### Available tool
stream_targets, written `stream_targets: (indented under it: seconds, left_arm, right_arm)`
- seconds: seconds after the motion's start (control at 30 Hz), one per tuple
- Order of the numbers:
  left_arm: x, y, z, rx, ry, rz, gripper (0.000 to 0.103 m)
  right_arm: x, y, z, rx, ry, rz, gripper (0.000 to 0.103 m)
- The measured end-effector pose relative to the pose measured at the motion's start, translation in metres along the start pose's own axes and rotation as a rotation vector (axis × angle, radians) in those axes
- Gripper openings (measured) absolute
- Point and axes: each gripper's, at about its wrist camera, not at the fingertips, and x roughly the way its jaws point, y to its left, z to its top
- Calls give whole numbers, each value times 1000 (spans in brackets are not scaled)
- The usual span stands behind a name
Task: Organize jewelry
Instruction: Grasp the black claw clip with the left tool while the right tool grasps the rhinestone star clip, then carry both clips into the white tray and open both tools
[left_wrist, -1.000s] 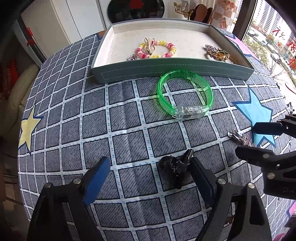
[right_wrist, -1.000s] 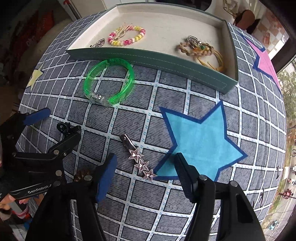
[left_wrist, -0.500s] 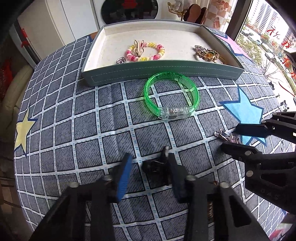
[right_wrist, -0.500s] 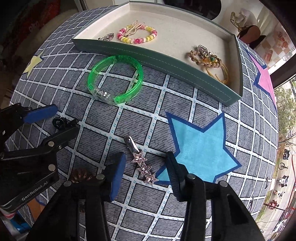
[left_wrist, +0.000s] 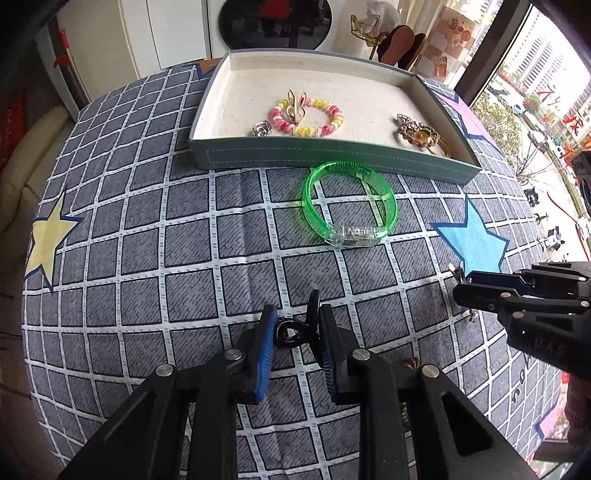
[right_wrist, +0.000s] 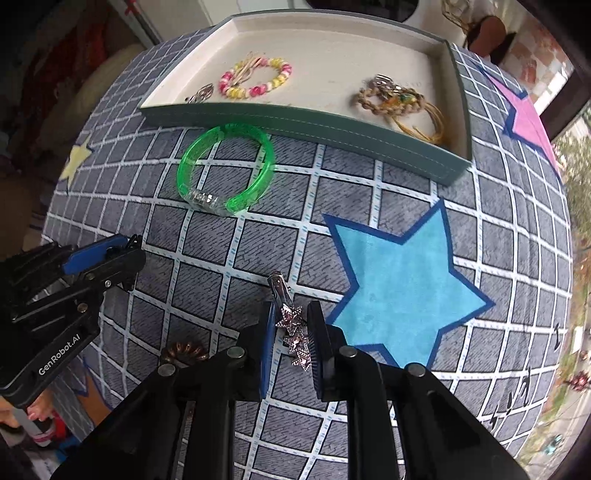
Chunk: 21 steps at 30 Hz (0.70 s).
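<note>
My left gripper (left_wrist: 295, 325) is shut on a black hair claw clip (left_wrist: 293, 330) on the checked cloth. My right gripper (right_wrist: 291, 328) is shut on a pink rhinestone star hair clip (right_wrist: 293, 332), whose metal tip points away from me. A green bangle (left_wrist: 349, 201) lies just in front of the grey tray (left_wrist: 325, 158); it also shows in the right wrist view (right_wrist: 227, 168). The tray (right_wrist: 295, 125) holds a pink-and-yellow bead bracelet (left_wrist: 308, 116), a small silver ring (left_wrist: 262, 128) and a braided brown bracelet (left_wrist: 419, 133).
A brown ridged hair clip (right_wrist: 184, 350) lies on the cloth between the two grippers. A blue star (right_wrist: 402, 291) is printed on the cloth right of the right gripper. The left gripper also shows at the left of the right wrist view (right_wrist: 122, 254).
Both grippers have closed from wide open: the left onto the black claw clip, the right onto the star clip. Both views have pulled back a little from the tray.
</note>
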Motion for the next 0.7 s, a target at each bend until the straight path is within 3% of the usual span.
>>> stream_targets:
  seconds: [0.33, 0.7]
  left_arm:
    - [-29, 4, 13, 3, -60, -20, 36]
    - [-47, -3, 55, 5, -134, -41, 36]
  right_arm:
    - [-29, -34, 2, 83, -50, 74, 19]
    - [-65, -51, 32, 138, -138, 118, 19]
